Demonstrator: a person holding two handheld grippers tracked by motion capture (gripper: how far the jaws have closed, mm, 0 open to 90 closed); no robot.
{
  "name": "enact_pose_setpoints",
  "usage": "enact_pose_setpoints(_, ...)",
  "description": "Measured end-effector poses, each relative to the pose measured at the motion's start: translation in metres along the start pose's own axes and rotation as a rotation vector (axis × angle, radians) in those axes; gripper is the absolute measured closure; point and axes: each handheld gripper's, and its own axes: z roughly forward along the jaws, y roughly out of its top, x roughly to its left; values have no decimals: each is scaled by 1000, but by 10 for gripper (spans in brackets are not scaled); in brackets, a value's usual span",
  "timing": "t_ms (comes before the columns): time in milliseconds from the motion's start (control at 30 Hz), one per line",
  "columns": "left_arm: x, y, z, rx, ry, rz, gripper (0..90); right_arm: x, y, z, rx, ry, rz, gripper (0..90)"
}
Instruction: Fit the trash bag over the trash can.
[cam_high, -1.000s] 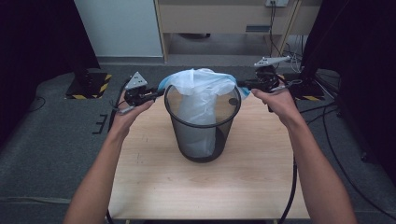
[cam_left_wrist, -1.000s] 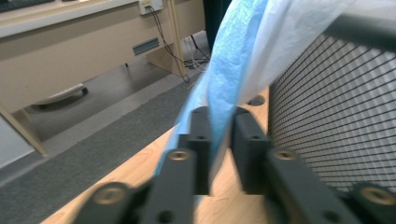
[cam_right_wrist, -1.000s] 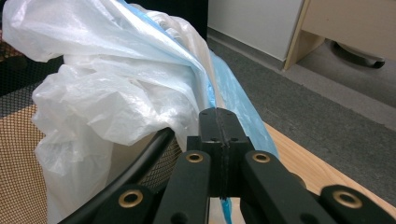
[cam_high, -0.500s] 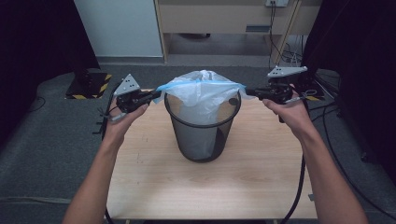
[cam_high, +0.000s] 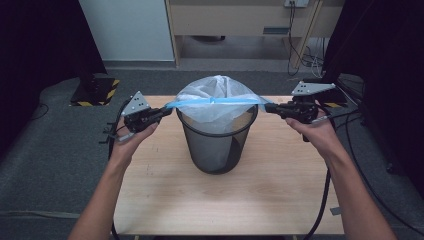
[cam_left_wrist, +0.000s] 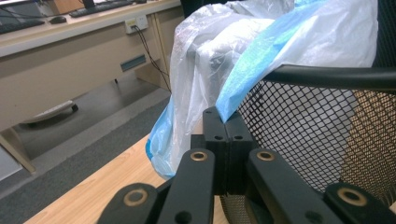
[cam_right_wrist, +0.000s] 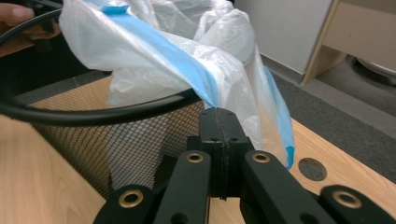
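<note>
A thin white bag (cam_high: 216, 100) with a blue rim band (cam_high: 215, 102) sits in the black mesh bin (cam_high: 217, 142) — its top bunched above the bin's rim. The left gripper (cam_high: 167, 111) and right gripper (cam_high: 269, 107), either side of the bin, each pinch the band, stretched taut between them.
</note>
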Motion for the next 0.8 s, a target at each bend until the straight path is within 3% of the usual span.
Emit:
enact_pose_setpoints(133, 0, 0, 2, 1, -1, -1, 899, 1, -1, 1, 6, -13, 0, 900)
enact_pose_setpoints(167, 1, 1, 3, -2, 3, -6, 899, 0, -1, 1, 0, -16, -8, 823)
enact_pose_setpoints(200, 1, 1, 3, -2, 3, -6, 899, 0, -1, 1, 0, -16, -8, 823)
enact_pose_setpoints(300, 2, 2, 5, -2, 2, -8, 898, -1, -1, 5, 3, -45, -22, 666)
enact_pose_setpoints(500, 3, 6, 5, -2, -1, -1, 899, 0, -3, 13, 9, -70, -76, 561)
enact_pose_setpoints(600, 1, 8, 5, -7, -3, 2, 898, 0, -4, 15, 20, -83, -90, 633)
enact_pose_setpoints(633, 0, 9, 3, -9, -5, 9, 899, 0, -4, 17, 36, -90, -96, 808)
enact_pose_setpoints(667, 0, 9, 3, -9, -5, 9, 898, 0, -4, 17, 36, -90, -96, 808)
enact_pose_setpoints(700, -1, 10, 2, -12, -6, 10, 898, 1, -3, 15, 34, -74, -91, 881)
enact_pose_setpoints(800, -3, 9, -1, -15, -6, 12, 899, 3, -3, 13, 28, -52, -92, 900)
